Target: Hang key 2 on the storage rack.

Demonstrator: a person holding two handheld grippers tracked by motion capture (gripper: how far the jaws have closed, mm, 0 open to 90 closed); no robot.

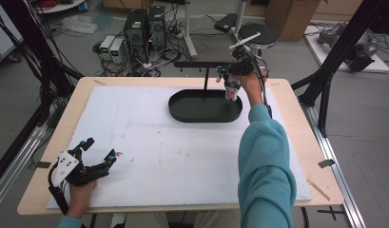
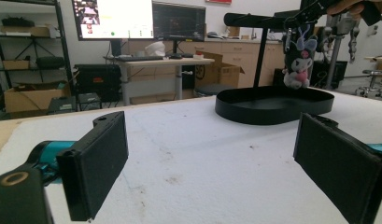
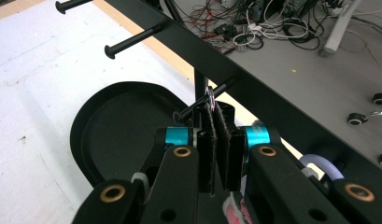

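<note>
A small plush keychain (image 1: pixel 232 90), a dark figure with lilac ears and a pink piece, hangs over the right end of the black oval tray (image 1: pixel 182 115). My right gripper (image 1: pixel 228 72) is shut on its metal ring (image 3: pixel 208 95), held against a peg (image 3: pixel 193 108) of the black hanging stand (image 1: pixel 201 63). In the right gripper view the two pads (image 3: pixel 205 140) press together, with a lilac ear (image 3: pixel 320 166) below them. The left gripper view shows the plush (image 2: pixel 298 60) dangling under the stand's bar (image 2: pixel 258 20). My left gripper (image 1: pixel 101 148) lies open and empty at the table's near left corner.
The white mat (image 1: pixel 159 142) covers the wooden table. Two more bare pegs (image 3: pixel 132 39) stick out of the bar further left. Beyond the table's far edge stand computers and cables (image 1: pixel 144 33) and a round stool (image 1: pixel 258 34).
</note>
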